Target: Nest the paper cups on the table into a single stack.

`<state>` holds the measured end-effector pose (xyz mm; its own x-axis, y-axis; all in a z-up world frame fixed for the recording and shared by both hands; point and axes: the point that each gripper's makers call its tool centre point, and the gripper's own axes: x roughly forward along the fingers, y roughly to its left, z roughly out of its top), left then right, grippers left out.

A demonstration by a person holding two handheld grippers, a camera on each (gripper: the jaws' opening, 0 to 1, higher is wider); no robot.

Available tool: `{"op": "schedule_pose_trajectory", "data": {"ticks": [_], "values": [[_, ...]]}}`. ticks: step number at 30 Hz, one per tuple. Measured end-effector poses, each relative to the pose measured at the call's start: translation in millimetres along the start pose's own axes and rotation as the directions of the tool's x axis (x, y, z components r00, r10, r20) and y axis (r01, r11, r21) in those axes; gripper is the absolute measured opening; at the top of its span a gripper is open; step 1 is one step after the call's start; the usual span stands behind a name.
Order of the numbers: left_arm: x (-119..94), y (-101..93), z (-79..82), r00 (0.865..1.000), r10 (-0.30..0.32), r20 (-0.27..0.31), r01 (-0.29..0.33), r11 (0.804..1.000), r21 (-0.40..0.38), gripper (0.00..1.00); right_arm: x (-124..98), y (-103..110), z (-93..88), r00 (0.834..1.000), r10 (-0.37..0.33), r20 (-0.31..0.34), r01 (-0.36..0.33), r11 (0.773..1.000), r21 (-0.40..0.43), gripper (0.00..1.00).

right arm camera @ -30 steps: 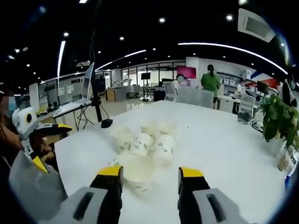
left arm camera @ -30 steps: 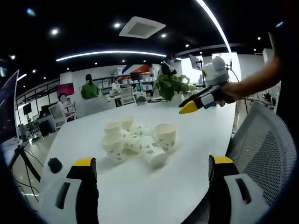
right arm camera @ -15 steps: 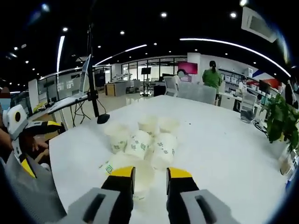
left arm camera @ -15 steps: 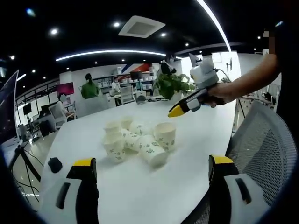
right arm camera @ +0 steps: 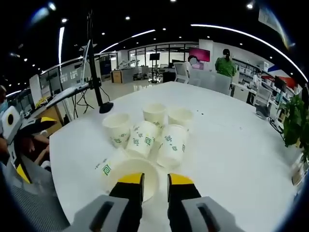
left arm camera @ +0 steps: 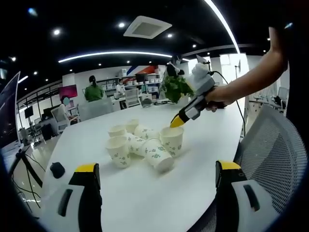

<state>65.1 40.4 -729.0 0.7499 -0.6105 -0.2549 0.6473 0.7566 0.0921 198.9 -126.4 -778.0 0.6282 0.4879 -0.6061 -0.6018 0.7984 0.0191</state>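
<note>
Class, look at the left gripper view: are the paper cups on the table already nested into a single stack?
No: the paper cups sit in a loose cluster on the table, some upright and some lying on their sides.

Seven paper cups (right arm camera: 172, 145) clustered mid-table, four upright and three on their sides; one white table (left arm camera: 145, 203) beneath them; two grippers over the table, the left gripper (left arm camera: 157, 169) at its near edge and the right gripper (right arm camera: 154, 179) at the cluster; one small black thing (left arm camera: 56, 170) on the table's edge; one potted plant (left arm camera: 176, 87) at the table's far end; one mesh chair (left arm camera: 270, 154) beside the table; one person in green (left arm camera: 93, 92) well beyond the table.
</note>
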Motion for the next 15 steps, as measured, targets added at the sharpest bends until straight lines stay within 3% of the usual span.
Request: {"op": "schedule_pose_trajectory", "data": {"ticks": [15], "values": [[0,1.8,-2.3,1.0,0.01,-0.01,-0.01,1.0,0.005,0.98,11,0,-7.2,0.997,0.034,-0.076,-0.032,0.999,0.03,0.01]]}}
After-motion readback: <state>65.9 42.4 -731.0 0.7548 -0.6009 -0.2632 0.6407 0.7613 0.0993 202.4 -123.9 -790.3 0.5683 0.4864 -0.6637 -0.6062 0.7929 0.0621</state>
